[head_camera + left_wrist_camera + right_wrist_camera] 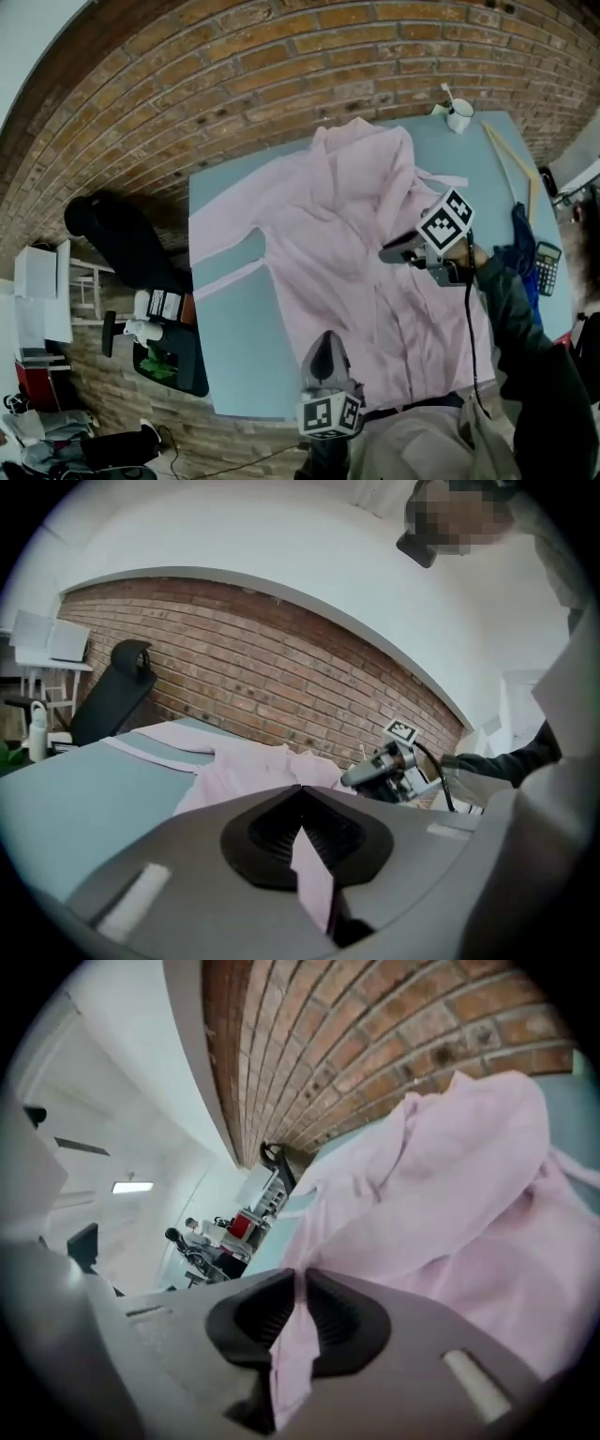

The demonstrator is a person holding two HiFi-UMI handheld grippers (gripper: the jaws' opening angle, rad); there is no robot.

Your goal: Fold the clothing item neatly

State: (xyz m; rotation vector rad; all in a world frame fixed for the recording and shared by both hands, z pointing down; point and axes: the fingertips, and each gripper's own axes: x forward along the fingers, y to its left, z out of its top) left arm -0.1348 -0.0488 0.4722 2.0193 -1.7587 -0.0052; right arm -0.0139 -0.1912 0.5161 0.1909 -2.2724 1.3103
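A pale pink shirt (347, 244) lies spread, partly rumpled, over a light blue table (234, 319). My left gripper (325, 342) is at the table's near edge, shut on the shirt's lower hem; in the left gripper view a pink strip of fabric (314, 874) is pinched in my left gripper (300, 803). My right gripper (389, 253) hovers over the shirt's right side, raised off the table. In the right gripper view a fold of the shirt (450, 1194) runs into the right gripper (302, 1283), whose jaws are closed on it. The left gripper view also shows the right gripper (375, 771).
A white cup (459, 114) and a long wooden stick (511, 155) sit at the table's far right. A calculator (547, 267) and blue cloth (520, 244) lie by the right edge. A black chair (122, 239) stands left of the table. A brick wall runs behind.
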